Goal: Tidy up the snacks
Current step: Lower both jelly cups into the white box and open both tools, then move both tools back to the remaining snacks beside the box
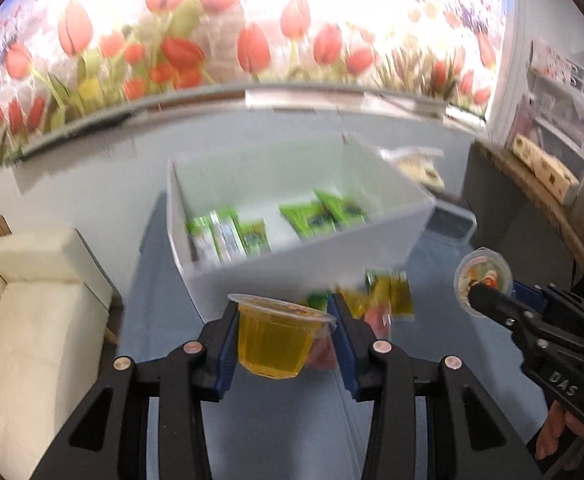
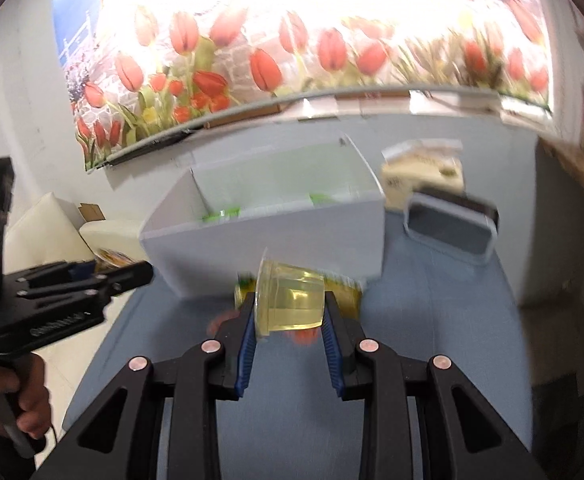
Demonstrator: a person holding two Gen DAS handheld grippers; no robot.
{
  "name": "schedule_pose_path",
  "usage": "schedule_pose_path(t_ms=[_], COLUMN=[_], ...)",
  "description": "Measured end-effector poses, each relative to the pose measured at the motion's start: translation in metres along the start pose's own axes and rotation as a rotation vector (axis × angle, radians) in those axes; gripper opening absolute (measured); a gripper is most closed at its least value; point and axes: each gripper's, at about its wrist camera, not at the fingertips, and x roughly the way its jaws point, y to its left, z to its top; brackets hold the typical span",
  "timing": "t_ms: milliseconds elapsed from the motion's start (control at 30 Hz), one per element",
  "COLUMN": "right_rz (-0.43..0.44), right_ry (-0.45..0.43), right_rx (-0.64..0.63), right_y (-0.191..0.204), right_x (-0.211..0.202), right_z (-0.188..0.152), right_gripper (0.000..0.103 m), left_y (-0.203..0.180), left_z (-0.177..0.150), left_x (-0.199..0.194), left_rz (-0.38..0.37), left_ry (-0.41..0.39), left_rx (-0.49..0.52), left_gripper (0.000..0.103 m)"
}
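Note:
My left gripper [image 1: 284, 320] is shut on an upright orange-yellow jelly cup [image 1: 278, 340], held above the blue table in front of the white box [image 1: 292, 276]. My right gripper [image 2: 290, 312] is shut on a pale yellow jelly cup [image 2: 290, 300] lying on its side, lid to the left. The right gripper also shows in the left wrist view [image 1: 491, 300], its cup's printed lid [image 1: 481, 276] facing the camera. The left gripper shows in the right wrist view [image 2: 104, 276]. The white box [image 2: 260, 248] holds several green snack packets [image 1: 315, 212]. Loose yellow and red snacks [image 1: 387, 296] lie in front of the box.
A grey lidded container [image 2: 449, 228] and a beige snack bag [image 2: 423, 172] stand right of the box. A cream sofa [image 1: 32, 320] is to the left. A tulip mural covers the back wall. A wooden shelf [image 1: 547, 184] with boxes is at the right.

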Motion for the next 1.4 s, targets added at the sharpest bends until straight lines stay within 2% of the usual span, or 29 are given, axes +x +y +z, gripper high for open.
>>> schedule_pose_path(t_ms=[167,333,533,633,733,767,800,867,900,1200,1400], right_rz=[-0.019,-0.014,-0.022,-0.026,-0.035,-0.041,-0.046,-0.077,-0.078,-0.1,-0.104], right_ry=[0.001,0.031,0.121,0.142,0.159,0.157,0.157,0.132,0.114,0.077,0.023], right_rx=[-0.062,-0.129,-0.182,-0.16,-0.176,-0.183,-0.186,-0.182,-0.178,-0.136,-0.087], right_y=[0.007,0.013,0.008,0.001,-0.001,-0.002,-0.003,-0.008,-0.012,-0.031,-0.04], right_x=[0.026,0.07,0.124,0.14,0.153,0.156,0.158,0.157,0.155,0.144,0.113], right_z=[0.054,0.092,0.1,0.099,0.099,0.1,0.101,0.102,0.103,0.101,0.094], right_gripper=[0.033,0.033,0.033,0.033,0.034,0.037,0.061,0.094,0.098,0.099,0.099], left_y=[0.011,0.015,0.016,0.02,0.024,0.024,0.025,0.028,0.029,0.022,0.019], left_z=[0.045,0.081,0.09,0.087,0.083,0.082,0.081,0.081,0.081,0.078,0.076], left_x=[0.01,0.055,0.097,0.114,0.126,0.128,0.13,0.13,0.129,0.12,0.097], left_rz=[0.012,0.024,0.049,0.056,0.051,0.044,0.046,0.059,0.073,0.089,0.099], left_ry=[-0.025,-0.001,0.034,0.062,0.071,0.075,0.074,0.061,0.05,0.035,0.006], left_rx=[-0.008,-0.007,0.022,0.027,0.033,0.038,0.043,0.039,0.039,0.075,0.082], left_gripper=[0.046,0.046,0.046,0.046,0.054,0.066,0.081,0.103,0.103,0.103,0.103])
